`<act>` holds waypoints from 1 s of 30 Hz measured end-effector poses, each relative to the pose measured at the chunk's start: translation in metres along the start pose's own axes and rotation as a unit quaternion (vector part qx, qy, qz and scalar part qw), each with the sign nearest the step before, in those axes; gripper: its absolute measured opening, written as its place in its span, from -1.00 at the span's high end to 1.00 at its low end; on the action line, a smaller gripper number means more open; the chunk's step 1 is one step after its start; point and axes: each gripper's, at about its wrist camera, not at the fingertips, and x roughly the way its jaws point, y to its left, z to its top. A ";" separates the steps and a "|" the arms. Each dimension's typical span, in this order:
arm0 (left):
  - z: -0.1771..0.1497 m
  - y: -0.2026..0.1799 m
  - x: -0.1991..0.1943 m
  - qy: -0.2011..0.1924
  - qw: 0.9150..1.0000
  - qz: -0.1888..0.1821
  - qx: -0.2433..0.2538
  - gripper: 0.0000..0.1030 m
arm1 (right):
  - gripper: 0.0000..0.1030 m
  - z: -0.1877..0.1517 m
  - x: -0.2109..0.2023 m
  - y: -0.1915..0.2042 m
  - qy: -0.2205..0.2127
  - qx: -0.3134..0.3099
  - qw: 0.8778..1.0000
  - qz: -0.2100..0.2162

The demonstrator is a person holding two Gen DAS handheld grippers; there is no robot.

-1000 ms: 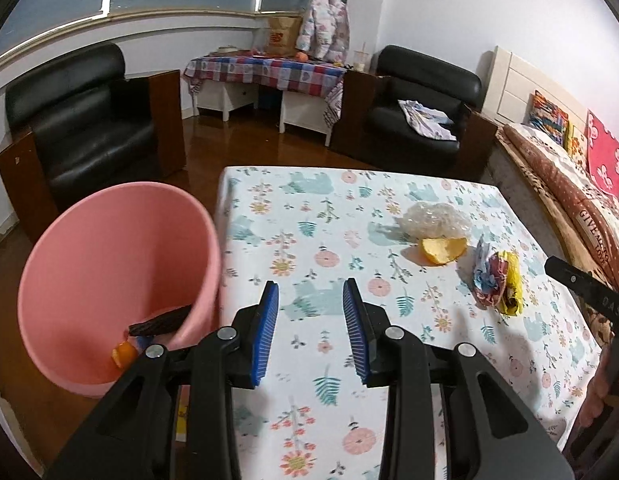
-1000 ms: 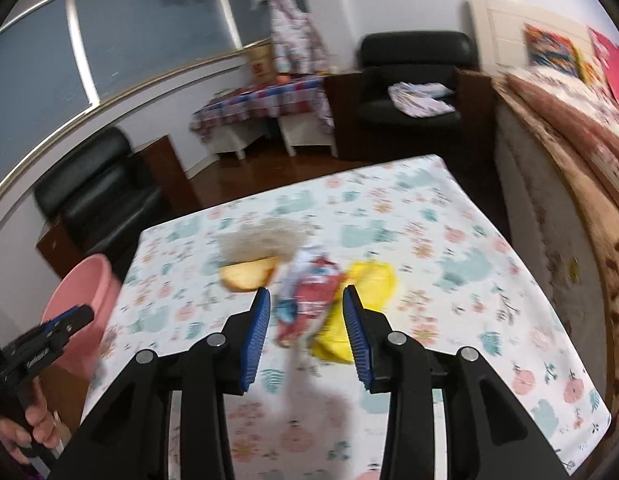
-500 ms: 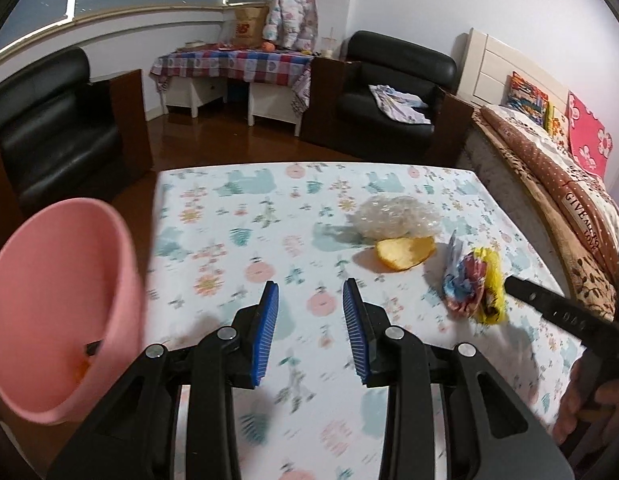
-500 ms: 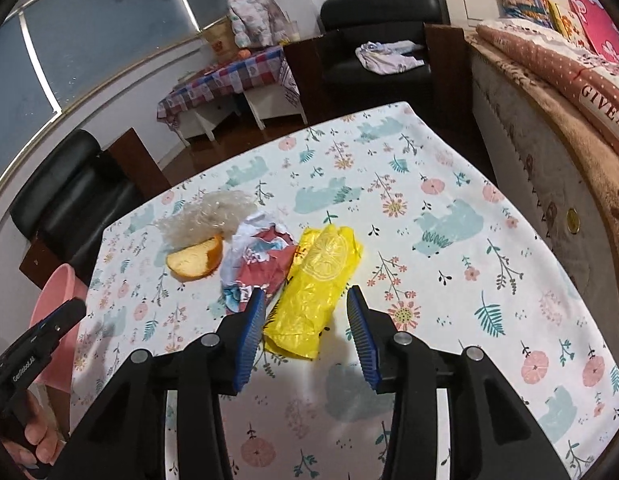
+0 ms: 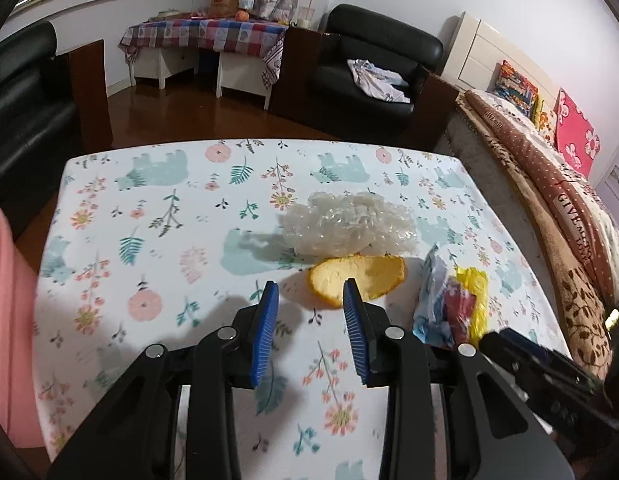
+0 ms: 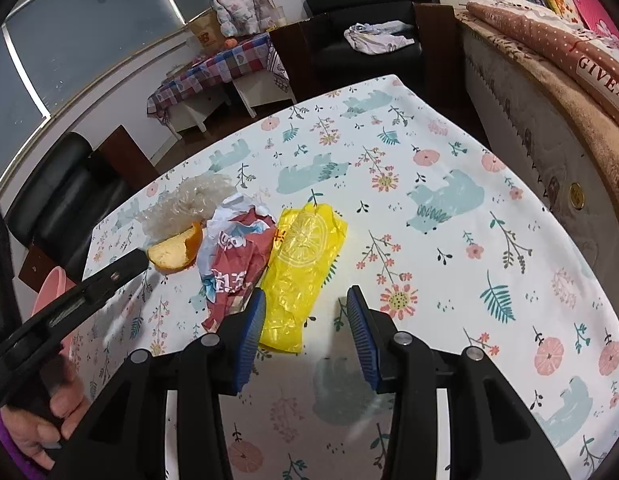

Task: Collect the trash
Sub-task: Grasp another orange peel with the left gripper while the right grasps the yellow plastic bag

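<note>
Tools open over table trash

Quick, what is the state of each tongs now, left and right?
Left tongs: open, empty, near the orange peel.
Right tongs: open, just widened, yellow wrapper between, not gripped.

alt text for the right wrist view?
Open right gripper hovers over a yellow plastic wrapper on a floral tablecloth, with a red-and-white wrapper, orange peel and clear plastic beside it; left gripper enters at left.
</note>
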 end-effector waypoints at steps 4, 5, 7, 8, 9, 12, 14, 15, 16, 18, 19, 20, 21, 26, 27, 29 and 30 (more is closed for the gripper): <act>0.003 -0.003 0.014 0.003 1.000 0.003 0.001 0.35 | 0.19 -0.001 0.001 -0.002 0.003 0.003 1.000 0.004; 0.003 -0.003 0.015 0.004 1.000 0.002 0.002 0.35 | 0.19 -0.001 0.001 -0.002 0.003 0.004 1.000 0.005; 0.002 -0.006 0.018 0.005 1.000 0.004 0.007 0.35 | 0.19 -0.001 0.001 -0.002 0.003 0.003 1.000 0.004; 0.001 -0.007 0.019 0.005 1.000 0.003 0.008 0.36 | 0.19 -0.001 0.001 -0.002 0.003 0.003 1.000 0.004; 0.000 -0.008 0.020 0.005 1.000 0.002 0.011 0.46 | 0.19 -0.002 0.001 -0.002 0.003 0.002 1.000 0.003; -0.003 -0.011 0.020 0.004 1.000 0.002 0.019 0.74 | 0.19 -0.002 0.001 -0.002 0.003 -0.001 1.000 0.003; -0.004 -0.010 0.017 0.002 1.000 0.000 0.021 0.82 | 0.20 -0.002 0.001 -0.001 0.004 -0.005 1.000 0.002; -0.005 -0.010 0.015 0.001 1.000 -0.002 0.022 0.85 | 0.19 -0.002 0.001 0.000 0.004 -0.006 1.000 0.001; -0.006 -0.010 0.012 -0.001 1.000 -0.002 0.023 0.86 | 0.19 -0.002 0.001 0.001 0.004 -0.008 1.000 0.001; -0.008 -0.011 0.006 -0.004 1.000 -0.002 0.026 0.87 | 0.20 -0.003 0.002 0.004 0.005 -0.012 1.000 0.002; -0.010 -0.011 0.002 -0.004 1.000 -0.001 0.029 0.88 | 0.20 -0.002 0.002 0.006 0.007 -0.014 1.000 0.004; -0.012 -0.010 -0.001 -0.003 1.000 0.000 0.031 0.88 | 0.20 -0.002 0.003 0.007 0.008 -0.013 1.000 0.007; -0.014 -0.009 -0.006 -0.004 0.999 -0.001 0.032 0.88 | 0.21 -0.002 0.004 0.007 0.009 -0.013 1.000 0.009; -0.025 -0.002 -0.027 -0.006 1.000 -0.011 0.026 0.88 | 0.59 0.000 0.009 0.010 0.020 -0.009 0.999 0.030; -0.027 -0.001 -0.031 -0.007 1.000 -0.011 0.025 0.88 | 0.62 0.000 0.009 0.011 0.020 -0.007 0.999 0.034; -0.030 0.001 -0.040 -0.010 1.000 -0.011 0.022 0.88 | 0.71 0.000 0.006 0.011 0.012 -0.006 0.999 0.033; -0.032 0.003 -0.045 -0.013 1.000 -0.010 0.020 0.88 | 0.73 -0.001 0.003 0.011 0.005 -0.008 0.999 0.031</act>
